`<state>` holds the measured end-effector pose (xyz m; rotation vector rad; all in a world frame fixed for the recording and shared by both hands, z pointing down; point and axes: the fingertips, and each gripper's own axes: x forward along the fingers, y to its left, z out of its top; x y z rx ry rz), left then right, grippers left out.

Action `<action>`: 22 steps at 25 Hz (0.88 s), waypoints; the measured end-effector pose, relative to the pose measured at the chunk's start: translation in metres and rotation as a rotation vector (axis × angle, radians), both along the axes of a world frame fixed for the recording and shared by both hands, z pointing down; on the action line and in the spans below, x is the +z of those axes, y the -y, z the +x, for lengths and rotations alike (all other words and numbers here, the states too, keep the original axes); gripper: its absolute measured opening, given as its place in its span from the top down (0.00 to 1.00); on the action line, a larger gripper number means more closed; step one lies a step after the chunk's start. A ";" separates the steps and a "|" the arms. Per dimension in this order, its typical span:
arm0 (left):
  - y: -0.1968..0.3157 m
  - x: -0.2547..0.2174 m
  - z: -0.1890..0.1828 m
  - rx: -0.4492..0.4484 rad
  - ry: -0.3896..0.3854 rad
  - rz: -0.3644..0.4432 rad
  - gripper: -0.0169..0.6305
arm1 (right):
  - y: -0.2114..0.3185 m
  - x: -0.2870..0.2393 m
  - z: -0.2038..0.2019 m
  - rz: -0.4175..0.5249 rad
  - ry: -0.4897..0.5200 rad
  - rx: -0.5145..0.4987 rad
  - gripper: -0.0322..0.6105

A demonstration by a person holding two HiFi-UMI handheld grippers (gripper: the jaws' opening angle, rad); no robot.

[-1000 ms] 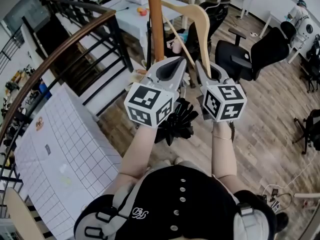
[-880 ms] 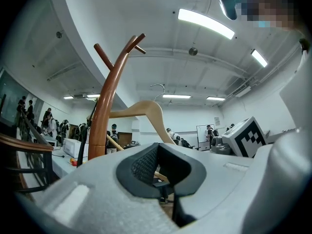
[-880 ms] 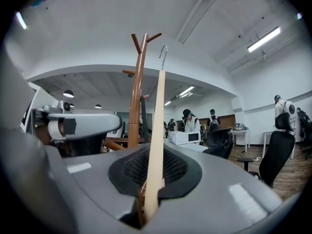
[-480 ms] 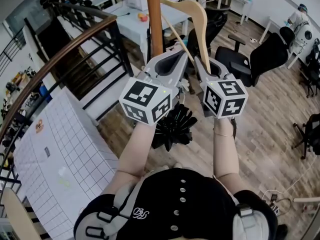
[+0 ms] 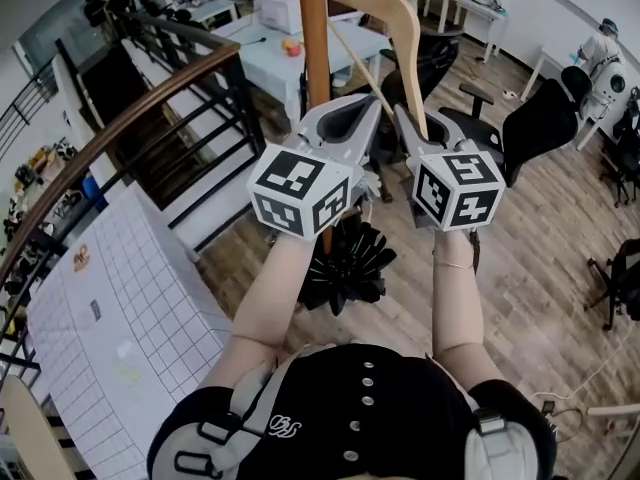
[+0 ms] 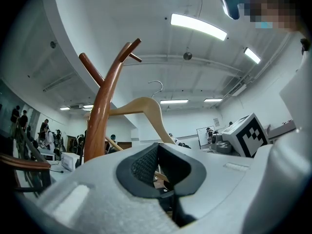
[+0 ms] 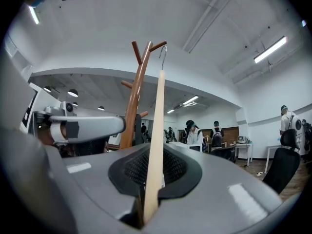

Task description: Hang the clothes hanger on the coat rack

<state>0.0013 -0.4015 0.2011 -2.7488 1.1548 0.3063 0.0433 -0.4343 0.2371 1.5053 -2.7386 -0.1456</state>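
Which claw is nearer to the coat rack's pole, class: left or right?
Left. The left claw sits just right of the coat rack pole in the head view; the right claw, clamped on the clothes hanger, is farther out on that same side.

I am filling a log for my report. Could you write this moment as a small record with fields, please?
held thing: light wooden clothes hanger with metal hook
right tool: shut on one hanger arm
left tool: seemingly shut on the hanger's thin lower bar
hook: free in air, on no branch
target: reddish-brown wooden coat rack, upright, beside the hanger
task state: not yet hung
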 end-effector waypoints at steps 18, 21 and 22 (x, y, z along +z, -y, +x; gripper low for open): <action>0.032 -0.059 -0.010 -0.029 0.031 0.123 0.98 | 0.044 -0.078 -0.011 0.131 -0.038 0.002 0.92; 0.035 -0.075 -0.013 -0.035 0.028 0.156 0.98 | 0.048 -0.094 -0.015 0.158 -0.036 -0.002 0.92; 0.035 -0.080 -0.014 -0.037 0.026 0.166 0.98 | 0.049 -0.099 -0.016 0.168 -0.037 -0.002 0.92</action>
